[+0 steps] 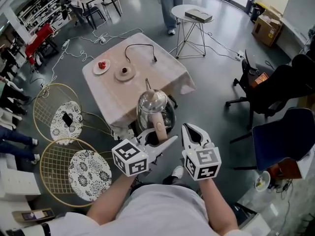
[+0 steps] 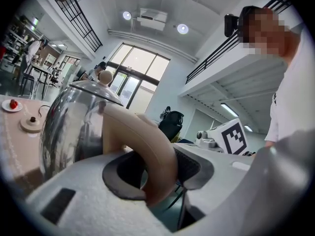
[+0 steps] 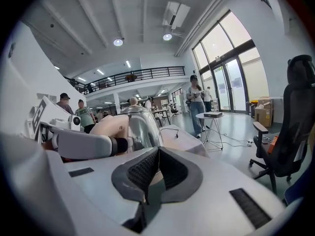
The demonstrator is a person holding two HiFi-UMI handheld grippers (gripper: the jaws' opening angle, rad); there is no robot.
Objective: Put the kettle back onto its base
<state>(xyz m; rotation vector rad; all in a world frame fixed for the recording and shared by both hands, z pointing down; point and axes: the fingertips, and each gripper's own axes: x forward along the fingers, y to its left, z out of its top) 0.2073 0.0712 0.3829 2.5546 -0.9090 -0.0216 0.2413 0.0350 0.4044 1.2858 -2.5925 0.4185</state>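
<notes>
A shiny steel kettle [image 1: 155,109] with a cream handle [image 1: 161,129] hangs off the table's near edge, carried by my left gripper [image 1: 157,139], which is shut on the handle. In the left gripper view the handle [image 2: 147,146] fills the gap between the dark pads, with the kettle body [image 2: 74,127] to the left. The round kettle base [image 1: 125,72] lies on the beige tablecloth [image 1: 162,73], beyond the kettle; its black cable [image 1: 140,48] runs toward the far edge. My right gripper [image 1: 194,134] is beside the kettle, shut and empty; its pads [image 3: 142,173] meet.
A white plate with a red fruit [image 1: 101,66] sits left of the base. Two gold wire chairs [image 1: 64,122] [image 1: 78,171] stand at the left. A small round white table [image 1: 192,14], a standing person [image 1: 170,4] and a black office chair [image 1: 266,87] lie beyond and right.
</notes>
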